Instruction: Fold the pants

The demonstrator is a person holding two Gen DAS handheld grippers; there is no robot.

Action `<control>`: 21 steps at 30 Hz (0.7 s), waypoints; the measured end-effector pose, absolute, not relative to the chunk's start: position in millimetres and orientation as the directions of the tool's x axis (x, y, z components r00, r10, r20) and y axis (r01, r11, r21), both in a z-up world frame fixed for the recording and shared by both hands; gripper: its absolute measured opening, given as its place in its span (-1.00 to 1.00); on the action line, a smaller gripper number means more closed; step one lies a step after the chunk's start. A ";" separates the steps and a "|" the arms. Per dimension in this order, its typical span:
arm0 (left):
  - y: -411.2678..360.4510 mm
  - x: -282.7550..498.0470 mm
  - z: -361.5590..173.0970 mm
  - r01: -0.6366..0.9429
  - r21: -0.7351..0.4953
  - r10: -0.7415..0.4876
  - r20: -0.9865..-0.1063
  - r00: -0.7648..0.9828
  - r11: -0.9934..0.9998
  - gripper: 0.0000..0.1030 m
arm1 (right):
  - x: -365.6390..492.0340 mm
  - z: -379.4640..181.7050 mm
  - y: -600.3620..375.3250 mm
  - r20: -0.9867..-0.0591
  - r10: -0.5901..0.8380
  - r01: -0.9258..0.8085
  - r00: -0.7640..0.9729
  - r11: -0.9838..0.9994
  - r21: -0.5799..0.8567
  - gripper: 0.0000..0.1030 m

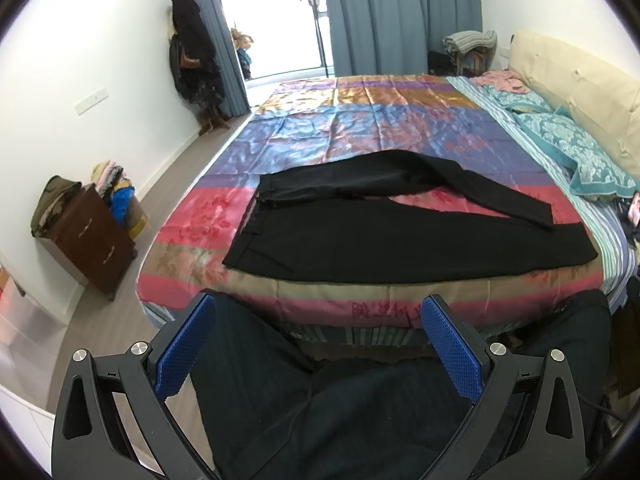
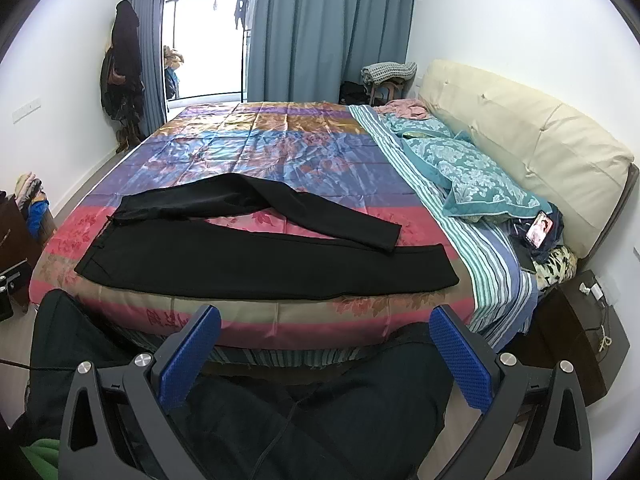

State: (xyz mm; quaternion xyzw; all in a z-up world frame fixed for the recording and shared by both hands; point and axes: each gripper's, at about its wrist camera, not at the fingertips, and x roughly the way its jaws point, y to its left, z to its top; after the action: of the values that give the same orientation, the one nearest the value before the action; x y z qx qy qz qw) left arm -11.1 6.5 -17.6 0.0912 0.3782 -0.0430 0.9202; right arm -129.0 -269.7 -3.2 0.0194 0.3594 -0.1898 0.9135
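Note:
Black pants [image 1: 360,236] lie spread on the colourful bedspread [image 1: 360,128], waistband to the left, near leg flat along the front edge, far leg bent and crossing toward the right. They also show in the right wrist view [image 2: 260,256]. My left gripper [image 1: 320,312] is open and empty, held back from the bed's front edge, above the person's dark-clothed lap. My right gripper [image 2: 326,324] is open and empty, likewise short of the bed edge.
Teal pillows [image 2: 472,176] and a cream headboard [image 2: 532,136] are at the right. A phone [image 2: 540,228] lies near the pillows. A brown cabinet [image 1: 92,240] stands left of the bed, a dark nightstand [image 2: 580,328] at the right. Blue curtains [image 2: 320,28] hang behind.

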 end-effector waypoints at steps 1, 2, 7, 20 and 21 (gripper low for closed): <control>6.8 -11.3 -17.3 0.147 0.134 -0.010 -0.705 0.710 0.980 0.99 | -128.9 -3.1 -269.5 -0.664 -0.334 0.360 0.670 0.927 -0.103 1.00; 6.8 -11.4 -17.7 0.147 0.134 -0.010 -0.705 0.709 0.980 0.99 | -128.8 -3.2 -269.2 -0.663 -0.335 0.360 0.669 0.927 -0.105 1.00; 8.0 -11.6 -17.6 0.147 0.134 -0.010 -0.705 0.709 0.980 0.99 | -128.0 -3.3 -268.7 -0.664 -0.339 0.361 0.666 0.926 -0.111 1.00; 7.1 -11.8 -17.7 0.146 0.135 -0.009 -0.705 0.709 0.980 0.99 | -127.2 -4.2 -267.8 -0.664 -0.348 0.363 0.662 0.924 -0.123 1.00; 7.8 -11.9 -17.8 0.147 0.135 -0.009 -0.706 0.709 0.980 0.99 | -127.1 -4.2 -267.8 -0.664 -0.348 0.363 0.662 0.924 -0.123 1.00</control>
State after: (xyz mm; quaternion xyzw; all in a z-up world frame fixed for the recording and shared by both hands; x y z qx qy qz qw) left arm -11.9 7.8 -17.8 0.0908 0.3794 -0.0423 0.9198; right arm -127.1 -267.8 -4.2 0.0099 0.3619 -0.1950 0.9115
